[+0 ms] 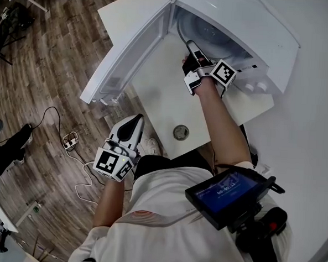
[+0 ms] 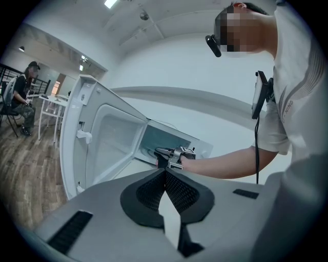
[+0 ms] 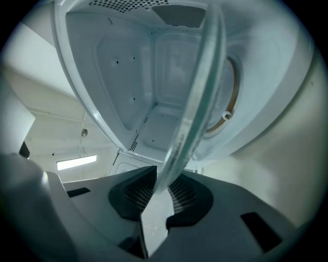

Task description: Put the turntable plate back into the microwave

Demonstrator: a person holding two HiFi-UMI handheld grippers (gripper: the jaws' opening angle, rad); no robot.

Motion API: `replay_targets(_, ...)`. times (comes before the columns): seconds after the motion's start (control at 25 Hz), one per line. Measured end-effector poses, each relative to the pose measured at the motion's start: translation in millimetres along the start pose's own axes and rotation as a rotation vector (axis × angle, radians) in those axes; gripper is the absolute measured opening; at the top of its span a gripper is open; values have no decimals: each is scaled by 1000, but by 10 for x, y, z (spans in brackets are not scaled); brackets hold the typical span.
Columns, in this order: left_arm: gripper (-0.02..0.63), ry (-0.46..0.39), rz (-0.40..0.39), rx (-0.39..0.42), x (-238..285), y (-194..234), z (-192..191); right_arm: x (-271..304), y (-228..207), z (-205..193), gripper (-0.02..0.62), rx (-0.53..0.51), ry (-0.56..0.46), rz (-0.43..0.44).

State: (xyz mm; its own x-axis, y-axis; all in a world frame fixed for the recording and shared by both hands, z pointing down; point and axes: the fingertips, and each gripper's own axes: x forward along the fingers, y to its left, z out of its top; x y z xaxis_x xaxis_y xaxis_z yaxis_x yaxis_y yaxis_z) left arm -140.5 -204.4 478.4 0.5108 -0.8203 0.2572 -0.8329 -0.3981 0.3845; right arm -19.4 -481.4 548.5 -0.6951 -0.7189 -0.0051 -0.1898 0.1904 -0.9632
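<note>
No legible text; only blurred digits on the blue chest screen (image 1: pixel 225 191)

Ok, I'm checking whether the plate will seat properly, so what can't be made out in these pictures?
- Head view: the microwave's cavity floor, hidden under its own top.
- Right gripper view: the turntable plate's far rim, cut off at the picture's top edge, so how far in it reaches is unclear.
- Head view: a small round object on the table, too small to identify.
</note>
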Motion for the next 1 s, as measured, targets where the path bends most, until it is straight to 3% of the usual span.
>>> replay_targets(0.68, 11, 25, -7, -7, 56, -25, -70, 305, -105, 356, 69, 68, -141, -67)
replay_targets(1.0, 11, 28, -3, -13, 31, -15, -71, 335, -207, 395, 69, 79, -147, -156)
